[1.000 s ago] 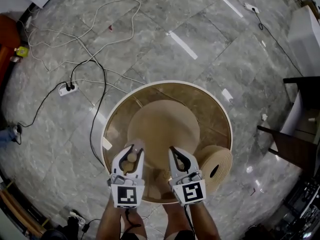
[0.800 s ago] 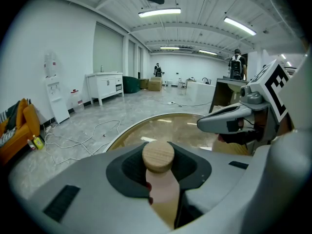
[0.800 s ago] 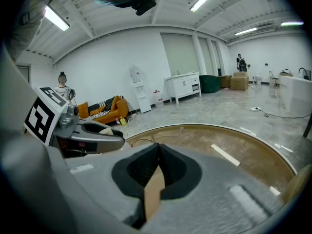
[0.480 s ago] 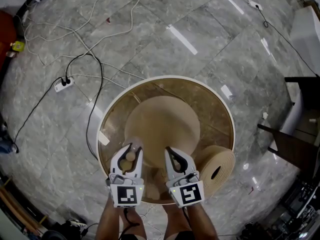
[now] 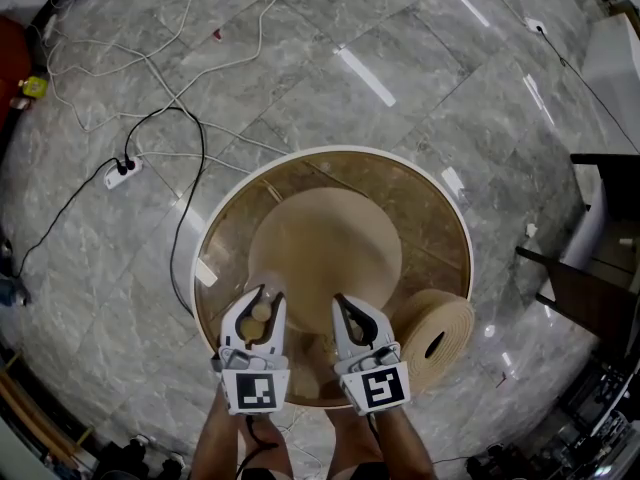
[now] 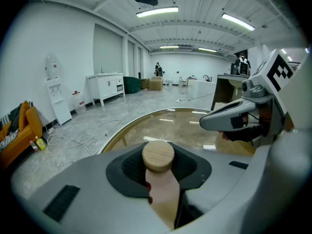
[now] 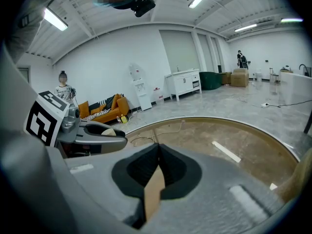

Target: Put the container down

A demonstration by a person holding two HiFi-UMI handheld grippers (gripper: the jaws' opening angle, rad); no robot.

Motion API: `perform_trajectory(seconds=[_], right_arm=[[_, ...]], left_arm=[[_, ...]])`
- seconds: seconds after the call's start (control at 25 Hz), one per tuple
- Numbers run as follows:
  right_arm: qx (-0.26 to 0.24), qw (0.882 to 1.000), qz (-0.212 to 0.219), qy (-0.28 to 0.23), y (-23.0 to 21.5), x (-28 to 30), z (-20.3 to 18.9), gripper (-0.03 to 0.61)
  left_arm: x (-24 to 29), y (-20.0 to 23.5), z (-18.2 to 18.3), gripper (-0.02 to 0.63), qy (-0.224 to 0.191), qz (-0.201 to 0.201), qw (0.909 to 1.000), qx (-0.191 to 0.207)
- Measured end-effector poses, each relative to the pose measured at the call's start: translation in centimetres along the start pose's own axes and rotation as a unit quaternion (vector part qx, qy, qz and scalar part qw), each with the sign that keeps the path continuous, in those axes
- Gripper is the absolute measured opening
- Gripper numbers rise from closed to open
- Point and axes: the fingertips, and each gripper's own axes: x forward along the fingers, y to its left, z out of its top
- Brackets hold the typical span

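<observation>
Two grippers are engaged at the lower centre of the head view, over the near rim of the round glass table (image 5: 335, 149).

The left gripper (image 5: 264, 304) is clamped on the container (image 6: 161, 194), a pale, smooth body topped by a round wooden cap (image 6: 158, 156). The jaws stand partly apart, with their pads pressed against the body just below the cap.

The right gripper (image 5: 352, 313) is closed on a thin tan panel (image 7: 155, 191), held edge-on between its pads. I cannot tell whether this panel belongs to the container.

**Handling:** I judge the container rigid and light, with a smooth side that could slip in the pads. The cap looks like a stopper and may lift off, so I would hold the body and not the cap. The thin panel may flex or crease under pressure.

**Contents:** The container is capped, so I cannot see inside it. A tan roll (image 5: 432, 336) lies on its side at the lower right edge of the table. Nothing shows in its dark centre hole.
</observation>
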Motion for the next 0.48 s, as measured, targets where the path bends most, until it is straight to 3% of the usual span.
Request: perform_trajectory(seconds=[0.48], right_arm=[[0.002, 1.000, 0.001, 0.000, 0.55, -0.44, -0.25, 0.000]], left_arm=[[-0.13, 0.00, -0.06, 0.146, -0.003, -0.001, 1.0000, -0.006]])
